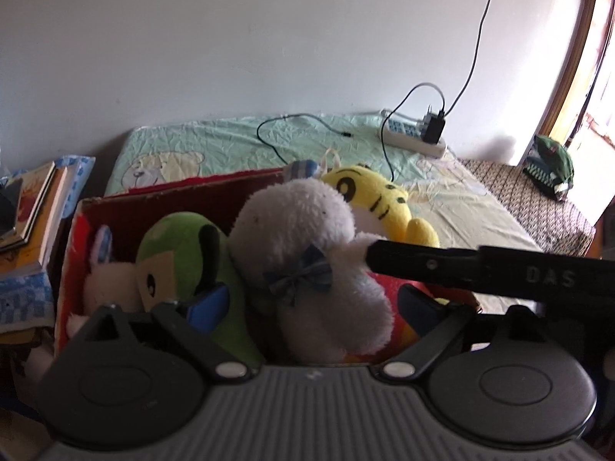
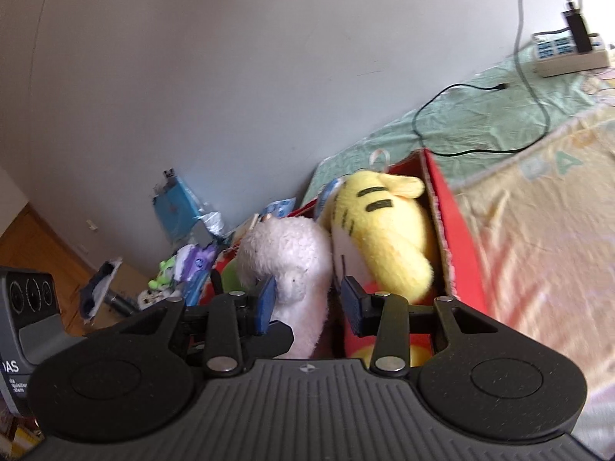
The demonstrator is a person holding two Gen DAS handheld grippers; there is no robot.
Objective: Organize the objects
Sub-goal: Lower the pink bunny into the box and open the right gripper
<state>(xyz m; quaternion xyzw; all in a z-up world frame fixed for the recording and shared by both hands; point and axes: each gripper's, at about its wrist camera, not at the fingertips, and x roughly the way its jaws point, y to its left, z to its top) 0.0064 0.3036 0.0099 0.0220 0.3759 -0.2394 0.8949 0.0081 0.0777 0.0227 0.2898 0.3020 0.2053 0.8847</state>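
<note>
A red cardboard box (image 1: 77,238) stands on the bed and holds several plush toys. A white fluffy plush with a blue bow (image 1: 307,238) lies in its middle, with a green plush (image 1: 180,238) to its left and a yellow striped plush (image 1: 376,196) behind it. My left gripper (image 1: 313,305) hovers open over the box, its blue pads either side of the white plush without touching it. My right gripper (image 2: 309,301) is closed partway on a lobe of the white plush (image 2: 284,249), beside the yellow plush (image 2: 384,230). Its black finger (image 1: 423,265) reaches in from the right.
The bed (image 1: 461,207) has a green and yellow sheet, with a power strip (image 1: 415,134) and black cables (image 1: 276,146) near the wall. Books (image 1: 30,211) are stacked left of the box. Clutter and small toys (image 2: 184,265) lie on the floor beyond.
</note>
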